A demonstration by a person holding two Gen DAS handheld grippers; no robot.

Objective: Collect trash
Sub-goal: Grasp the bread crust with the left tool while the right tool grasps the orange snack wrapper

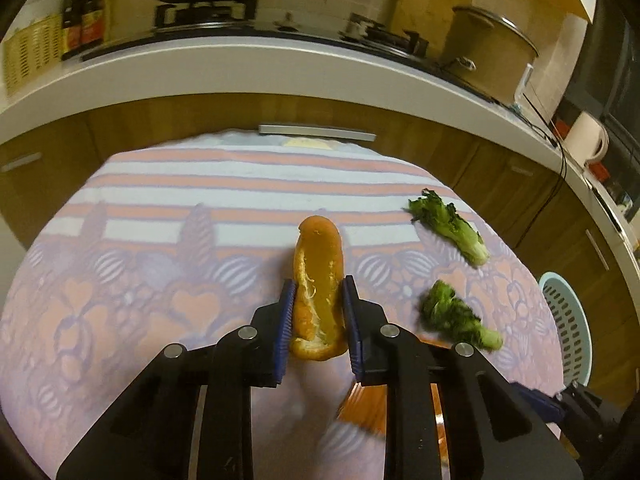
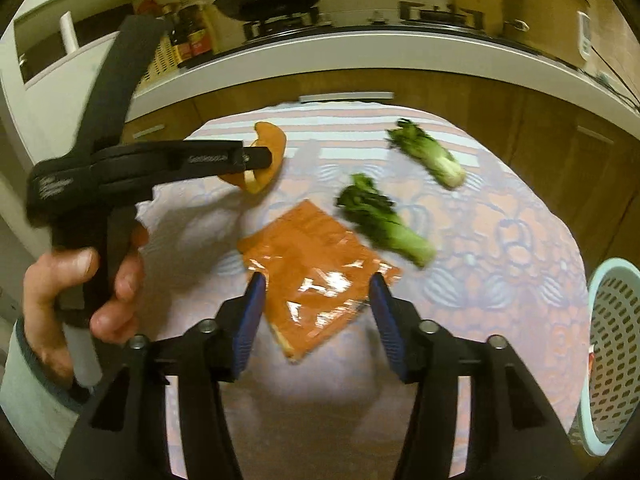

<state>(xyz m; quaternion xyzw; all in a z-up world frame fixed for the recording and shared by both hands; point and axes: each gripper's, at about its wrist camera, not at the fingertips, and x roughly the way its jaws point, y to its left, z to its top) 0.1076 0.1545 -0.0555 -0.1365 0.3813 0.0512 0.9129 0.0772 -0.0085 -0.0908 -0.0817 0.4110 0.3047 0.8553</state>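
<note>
Greens (image 2: 384, 222) beside wrapper (image 2: 316, 276), basket (image 2: 612, 344) at table edge

The patterned tablecloth (image 2: 500, 240) bears two lettuce stalks (image 2: 430, 156) (image 2: 384, 220) and an orange wrapper (image 2: 316, 264).

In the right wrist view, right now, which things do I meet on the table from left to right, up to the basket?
orange peel held in the left gripper → orange wrapper → nearer vegetable piece → farther vegetable piece → basket.
</note>
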